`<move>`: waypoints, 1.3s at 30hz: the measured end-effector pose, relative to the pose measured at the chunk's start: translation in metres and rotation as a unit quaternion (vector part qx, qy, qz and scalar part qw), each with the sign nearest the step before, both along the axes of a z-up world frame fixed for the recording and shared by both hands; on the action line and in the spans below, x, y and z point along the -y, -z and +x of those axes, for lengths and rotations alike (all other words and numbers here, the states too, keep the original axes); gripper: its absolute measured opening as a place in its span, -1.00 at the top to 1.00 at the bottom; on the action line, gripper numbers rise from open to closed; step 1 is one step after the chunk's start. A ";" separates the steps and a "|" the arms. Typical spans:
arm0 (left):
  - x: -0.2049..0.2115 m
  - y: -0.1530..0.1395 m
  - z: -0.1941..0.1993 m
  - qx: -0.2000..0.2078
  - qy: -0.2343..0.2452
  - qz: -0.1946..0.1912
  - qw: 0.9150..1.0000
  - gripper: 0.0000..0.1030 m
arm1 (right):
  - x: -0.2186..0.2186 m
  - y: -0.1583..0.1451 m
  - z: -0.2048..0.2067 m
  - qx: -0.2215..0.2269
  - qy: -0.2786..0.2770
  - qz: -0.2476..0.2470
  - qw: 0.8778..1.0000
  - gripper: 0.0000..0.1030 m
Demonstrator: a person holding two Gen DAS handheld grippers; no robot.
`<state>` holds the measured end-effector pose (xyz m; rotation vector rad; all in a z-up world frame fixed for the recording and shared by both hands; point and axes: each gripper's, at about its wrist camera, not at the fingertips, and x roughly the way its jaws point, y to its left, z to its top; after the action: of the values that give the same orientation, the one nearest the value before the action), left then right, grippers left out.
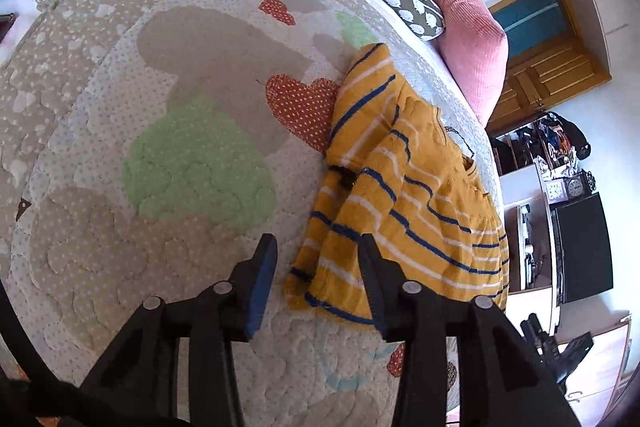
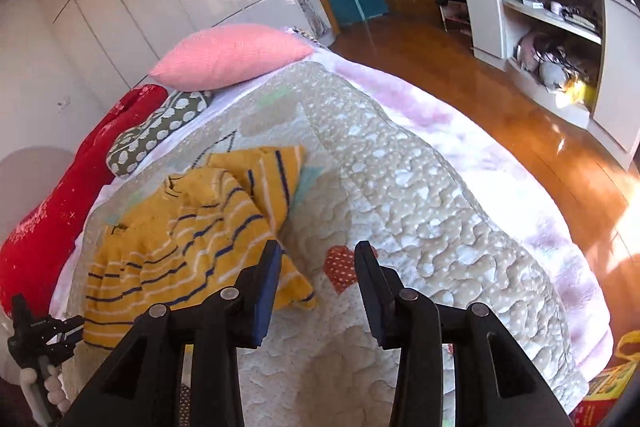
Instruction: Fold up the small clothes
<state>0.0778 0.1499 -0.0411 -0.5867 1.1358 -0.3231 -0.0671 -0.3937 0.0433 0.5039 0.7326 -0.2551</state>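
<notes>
A bed [image 2: 532, 195] carries everything, its pale pink blanket [image 2: 560, 251] showing along the right side of the right wrist view. A beige quilted play mat [image 1: 120, 155] with green and red-dotted patches lies spread over it. On the mat, right of centre in the left wrist view, lies a partly folded mustard striped sweater [image 1: 404, 195]. Toward the upper left of the right wrist view rest a pink cushion [image 2: 236, 57], an olive patterned pillow [image 2: 156, 135] and a red cushion [image 2: 56, 211].

Home bedroom: quilted bed [image 2: 400, 187], pillows [image 2: 232, 57].
</notes>
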 end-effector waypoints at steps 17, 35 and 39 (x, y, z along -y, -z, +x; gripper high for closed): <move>0.007 0.029 -0.009 0.019 0.004 -0.084 0.996 -0.22 | -0.300 0.033 0.257 -0.170 -0.360 0.037 0.916 -0.36; 0.070 -0.003 -0.020 0.045 0.017 -0.104 0.993 0.67 | -0.329 0.033 0.284 -0.191 -0.363 -0.131 0.903 0.78; 0.134 -0.036 -0.027 0.068 0.073 -0.099 0.990 0.67 | -0.268 -0.005 0.263 -0.139 -0.328 -0.085 0.931 0.79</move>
<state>0.0511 0.0160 -0.0054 -0.6467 1.0243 -0.5984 0.1955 -0.1258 0.0484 0.0356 1.1018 0.2432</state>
